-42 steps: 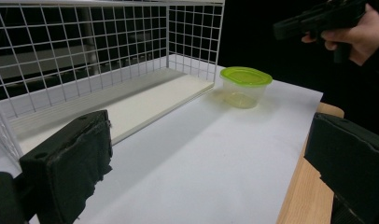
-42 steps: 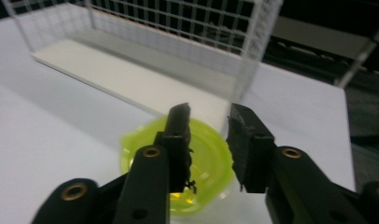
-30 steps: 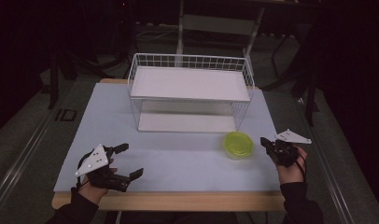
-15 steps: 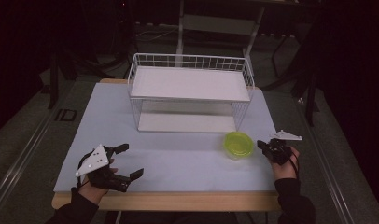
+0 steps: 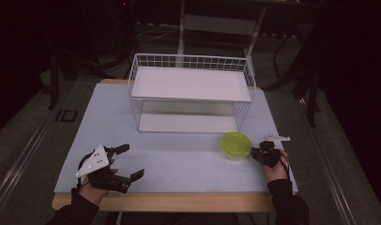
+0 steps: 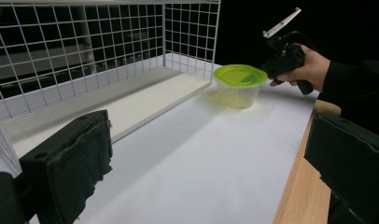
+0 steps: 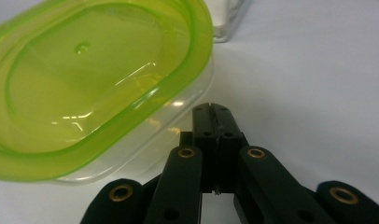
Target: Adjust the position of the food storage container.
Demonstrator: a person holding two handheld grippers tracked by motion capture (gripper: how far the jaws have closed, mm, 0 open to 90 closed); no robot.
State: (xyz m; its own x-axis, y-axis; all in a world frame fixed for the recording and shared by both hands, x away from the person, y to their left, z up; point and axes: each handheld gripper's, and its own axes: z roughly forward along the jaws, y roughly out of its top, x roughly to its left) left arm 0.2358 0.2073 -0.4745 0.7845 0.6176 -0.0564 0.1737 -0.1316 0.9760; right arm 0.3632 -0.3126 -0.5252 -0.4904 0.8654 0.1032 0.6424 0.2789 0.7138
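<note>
Right gripper (image 7: 214,122) — jaws pressed flat together, nothing between them, tips just beside the near wall of the clear plastic tub with the lime-green oval lid (image 7: 92,77); touching or a hair short, cannot tell. Left gripper (image 5: 124,161) — jaws spread wide, empty, resting near the table's front edge, well apart from the tub.

Step in hand, as judged: approach to a grasp on the tub, or a nudge with closed tips. For a grasp: open the jaws before closing in, straddle the lid rim or the wall just under it, come in level, squeeze gently — thin clear wall likely to flex, lid likely to pop. For a nudge: push low on the wall, not on the lid's lip, to avoid tipping.

Tub upright on the white table sheet (image 5: 188,164), lid up. Long axis of the oval lid running roughly across the line of the right jaws, slanting away toward the white wire shelf rack (image 5: 191,91) beyond, with its board on top.
</note>
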